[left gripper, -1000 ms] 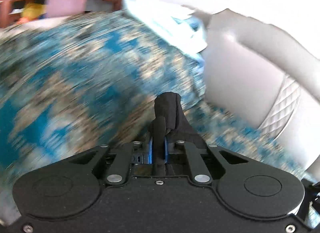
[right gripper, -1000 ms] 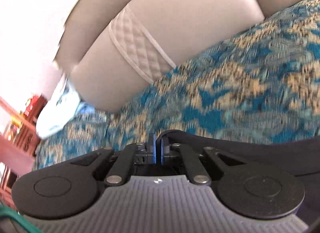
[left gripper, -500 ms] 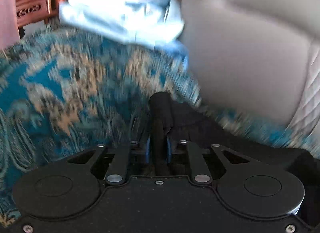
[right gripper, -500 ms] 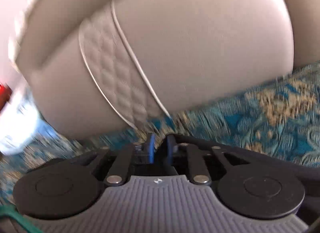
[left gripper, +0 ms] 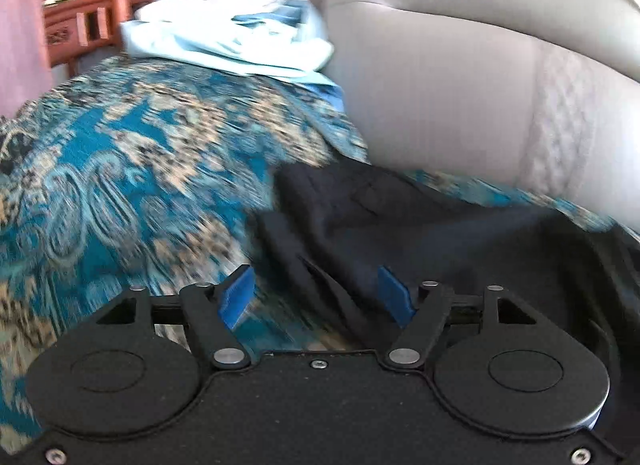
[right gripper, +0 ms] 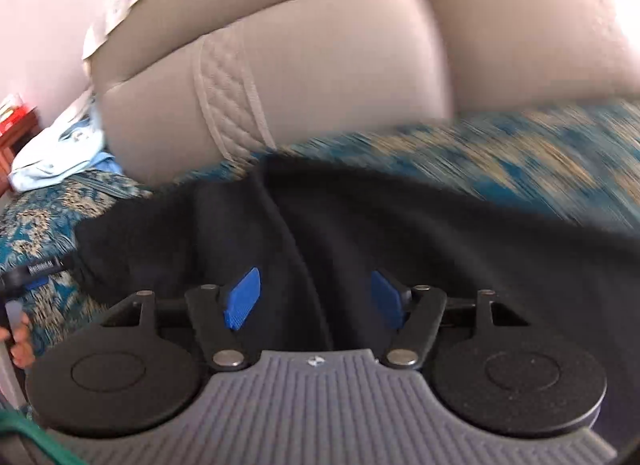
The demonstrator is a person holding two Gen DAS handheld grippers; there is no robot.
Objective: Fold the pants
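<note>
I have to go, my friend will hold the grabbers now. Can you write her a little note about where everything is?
Left gripper: jaws opening, pads not pressing anything; the black pants lie under and ahead of it.
Right gripper: jaws opening too, nothing clamped, pants spread below it.
Pants lie on the blue patterned cover, close to the beige cushion. A light blue cloth pile sits farther back.
Done: pants laid down and let go.
Left: they look rumpled; smooth and finish folding.

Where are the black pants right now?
The black fabric pants lie crumpled on the blue patterned bedspread, just before the beige padded headboard, in both views.
</note>
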